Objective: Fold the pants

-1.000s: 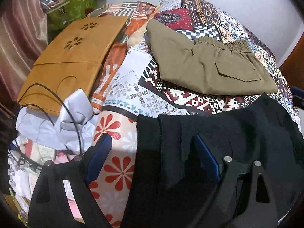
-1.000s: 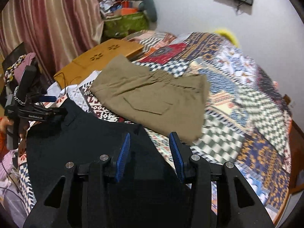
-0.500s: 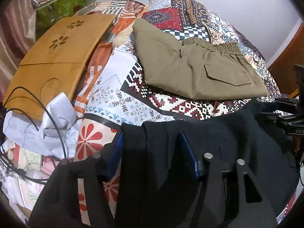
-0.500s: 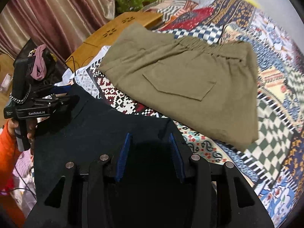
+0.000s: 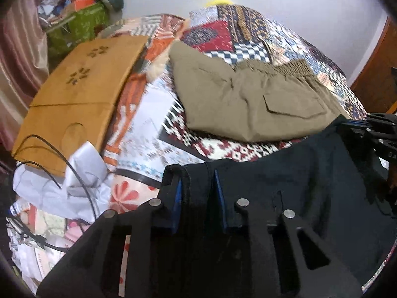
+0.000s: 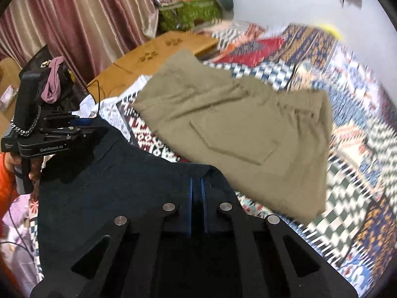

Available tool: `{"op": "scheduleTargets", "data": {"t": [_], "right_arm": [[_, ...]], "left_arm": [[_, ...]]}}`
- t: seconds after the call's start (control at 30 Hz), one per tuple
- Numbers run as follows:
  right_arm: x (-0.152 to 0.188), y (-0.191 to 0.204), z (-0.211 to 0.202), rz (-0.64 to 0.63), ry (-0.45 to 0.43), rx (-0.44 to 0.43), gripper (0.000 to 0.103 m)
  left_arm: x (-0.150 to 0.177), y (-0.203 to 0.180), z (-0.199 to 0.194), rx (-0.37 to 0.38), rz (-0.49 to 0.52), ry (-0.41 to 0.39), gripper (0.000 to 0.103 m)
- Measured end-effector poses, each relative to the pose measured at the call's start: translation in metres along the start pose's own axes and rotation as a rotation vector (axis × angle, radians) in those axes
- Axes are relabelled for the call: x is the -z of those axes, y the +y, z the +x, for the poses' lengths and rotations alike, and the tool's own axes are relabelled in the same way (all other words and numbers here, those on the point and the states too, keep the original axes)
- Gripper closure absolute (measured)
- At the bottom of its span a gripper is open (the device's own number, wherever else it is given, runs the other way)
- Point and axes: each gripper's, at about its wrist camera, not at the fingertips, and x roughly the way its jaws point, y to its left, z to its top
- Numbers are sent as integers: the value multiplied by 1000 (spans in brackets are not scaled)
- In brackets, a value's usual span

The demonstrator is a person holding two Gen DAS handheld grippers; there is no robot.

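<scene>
Black pants [image 5: 310, 173] lie at the near edge of the patterned bed, also seen in the right wrist view [image 6: 119, 173]. My left gripper [image 5: 197, 186] is shut on the pants' left corner edge. My right gripper [image 6: 196, 191] is shut on the opposite corner, and it shows at the right edge of the left wrist view [image 5: 367, 129]. The left gripper also shows in the right wrist view [image 6: 82, 129], clamped on the fabric. Folded khaki pants [image 5: 248, 99] lie beyond on the bed, also in the right wrist view [image 6: 235, 129].
A patterned bedspread [image 5: 223, 32] covers the bed. A wooden lap tray [image 5: 79, 92] lies at the left with a black cable [image 5: 49, 144] and a white cloth [image 5: 82, 173] in front. Curtains [image 6: 74, 24] and clutter stand behind. A white wall is at the back.
Both grippers moved onto the black pants' near corners and closed on the fabric. The held edge now appears raised a little between them.
</scene>
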Motion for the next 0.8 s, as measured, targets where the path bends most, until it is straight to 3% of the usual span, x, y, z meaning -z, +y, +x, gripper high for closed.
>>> {"op": "scheduleTargets", "data": {"t": [0.2,0.37,0.5,0.57,0.67,0.8], "right_arm": [[-2,-5,18,-3,35,59,98],[-3,-11,14,28,78,24,97],[3,-19,-25,75,23,36,91],[8,-21,-48,75,-19,78,85],[24,-28,-88,104,-91,122,75],[54,-37,-141,161,-155,207,73]], "left_arm": [[-7,-4,8,-47,47,3,79],[-12,-4,4,-43,33,29,76],[-16,6,-24,-26,-14,-8,75],[-17,10,-40,-23,-30,-40,73],[-14,14,-70,-35,-49,-93,61],[0,17,-99,-46,-66,-118,59]]}}
